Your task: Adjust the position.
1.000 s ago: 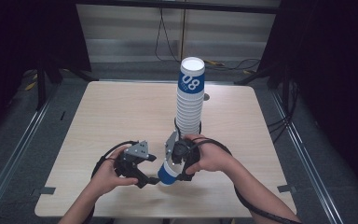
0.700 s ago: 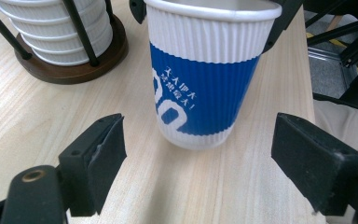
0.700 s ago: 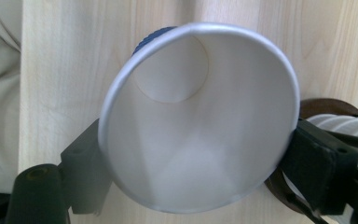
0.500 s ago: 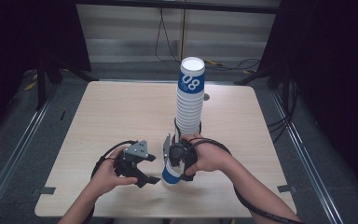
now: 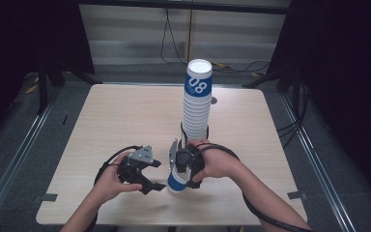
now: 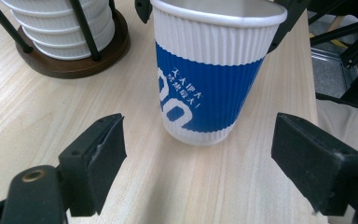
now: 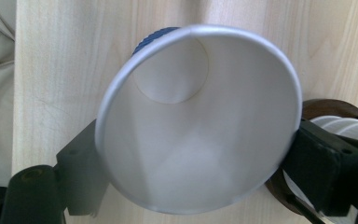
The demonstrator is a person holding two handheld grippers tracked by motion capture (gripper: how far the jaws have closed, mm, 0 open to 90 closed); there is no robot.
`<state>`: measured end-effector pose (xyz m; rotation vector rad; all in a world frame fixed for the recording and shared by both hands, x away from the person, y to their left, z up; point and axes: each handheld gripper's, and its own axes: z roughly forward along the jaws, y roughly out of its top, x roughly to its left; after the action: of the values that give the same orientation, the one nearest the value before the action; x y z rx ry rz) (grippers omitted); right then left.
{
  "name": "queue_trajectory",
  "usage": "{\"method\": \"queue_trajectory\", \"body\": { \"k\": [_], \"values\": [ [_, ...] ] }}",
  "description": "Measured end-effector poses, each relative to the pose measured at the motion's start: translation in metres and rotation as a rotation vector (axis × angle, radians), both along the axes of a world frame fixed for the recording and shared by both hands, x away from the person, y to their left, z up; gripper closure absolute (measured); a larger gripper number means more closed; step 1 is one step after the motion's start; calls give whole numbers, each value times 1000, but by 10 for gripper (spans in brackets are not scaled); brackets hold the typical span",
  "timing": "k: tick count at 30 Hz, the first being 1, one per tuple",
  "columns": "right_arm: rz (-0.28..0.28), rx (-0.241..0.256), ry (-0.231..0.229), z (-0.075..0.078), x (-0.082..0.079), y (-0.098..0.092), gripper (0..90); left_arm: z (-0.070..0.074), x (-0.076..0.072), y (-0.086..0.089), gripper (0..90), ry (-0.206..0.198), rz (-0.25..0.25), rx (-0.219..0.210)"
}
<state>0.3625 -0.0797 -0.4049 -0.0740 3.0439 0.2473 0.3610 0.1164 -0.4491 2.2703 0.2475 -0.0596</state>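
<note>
A blue-and-white ribbed paper cup (image 5: 176,180) (image 6: 209,70) stands near the table's front edge, its base on or just above the wood. My right gripper (image 5: 182,162) (image 7: 196,158) is shut on its rim from above, and the white inside of the cup (image 7: 200,130) faces that camera. My left gripper (image 5: 157,185) (image 6: 200,158) is open just left of the cup. Its fingers (image 6: 98,156) flank the cup's lower part without touching it. Behind stands a tall stack of the same cups (image 5: 196,104) in a wooden-based holder (image 6: 74,63).
The light wooden table (image 5: 125,116) ends close in front of both hands. Black metal rods of the holder (image 6: 86,28) rise around the stack. Dark floor and rails lie beyond the table's right edge (image 6: 345,51).
The right gripper has turned the cup from a tilt to nearly upright and brought it down to the table. The left gripper stayed beside it, open.
</note>
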Motion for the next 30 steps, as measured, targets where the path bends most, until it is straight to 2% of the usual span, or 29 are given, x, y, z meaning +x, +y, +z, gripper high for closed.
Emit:
{"method": "queue_trajectory", "body": {
  "k": [4, 7, 12, 13, 14, 19, 20, 23, 27, 28, 30],
  "values": [
    [8, 12, 10, 0, 0, 0, 150, 0, 0, 0, 175, 2, -1, 12],
    [-8, 22, 13, 0, -1, 0, 146, -1, 0, 0, 175, 11, 5, -3],
    [-29, 50, 30, 2, -1, -3, 135, -2, 0, -2, 175, 13, -3, 1],
    [-25, 50, 31, 3, -1, -3, 135, -2, 1, -2, 170, 9, -19, 11],
    [-42, 48, 34, 3, -2, -4, 135, -3, 1, -2, 171, 10, -14, 7],
    [-42, 63, 40, 3, -1, -6, 135, -2, 1, 0, 173, 11, -4, 1],
    [-40, 66, 37, 2, -1, -7, 135, -2, 0, 0, 173, 13, 5, -11],
    [-44, 69, 40, 1, -2, -7, 135, -1, 2, 1, 173, 10, -8, 1],
    [-44, 92, 40, 0, -2, -9, 135, -2, 1, 1, 174, 16, -2, -8],
    [-50, 94, 43, 0, -2, -10, 135, -2, 2, 2, 173, 12, -11, 12],
    [-55, 110, 46, -1, -2, -12, 135, -2, 2, 3, 173, 13, -8, 12]
  ]
}}
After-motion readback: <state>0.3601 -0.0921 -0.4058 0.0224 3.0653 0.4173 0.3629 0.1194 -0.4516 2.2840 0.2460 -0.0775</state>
